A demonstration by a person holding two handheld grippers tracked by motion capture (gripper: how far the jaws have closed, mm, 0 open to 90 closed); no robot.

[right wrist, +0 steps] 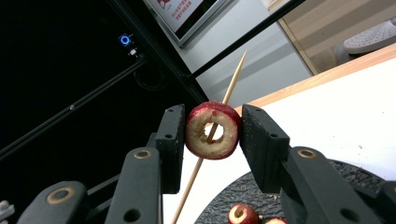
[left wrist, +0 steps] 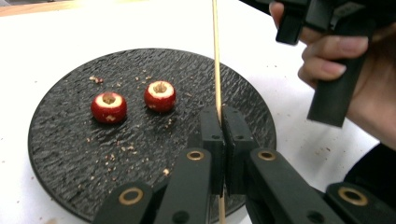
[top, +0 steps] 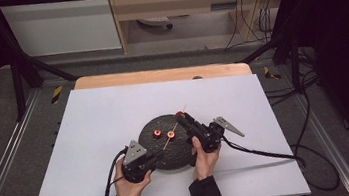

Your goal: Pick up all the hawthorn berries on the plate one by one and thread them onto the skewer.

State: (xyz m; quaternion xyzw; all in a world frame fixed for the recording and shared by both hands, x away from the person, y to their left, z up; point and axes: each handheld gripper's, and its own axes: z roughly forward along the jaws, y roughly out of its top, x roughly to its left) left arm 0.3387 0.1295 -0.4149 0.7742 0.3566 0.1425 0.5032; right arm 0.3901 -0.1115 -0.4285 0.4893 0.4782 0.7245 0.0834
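Between right tool pads: skewered fruit ring

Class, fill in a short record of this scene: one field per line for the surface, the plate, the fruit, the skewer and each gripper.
surface: white table
plate: round, black, crumbs on it
fruit on plate: two cored red pieces
skewer: thin wooden stick, clamped by left gripper
right gripper: jaws shut on a cored red ring, skewer passing through its hole
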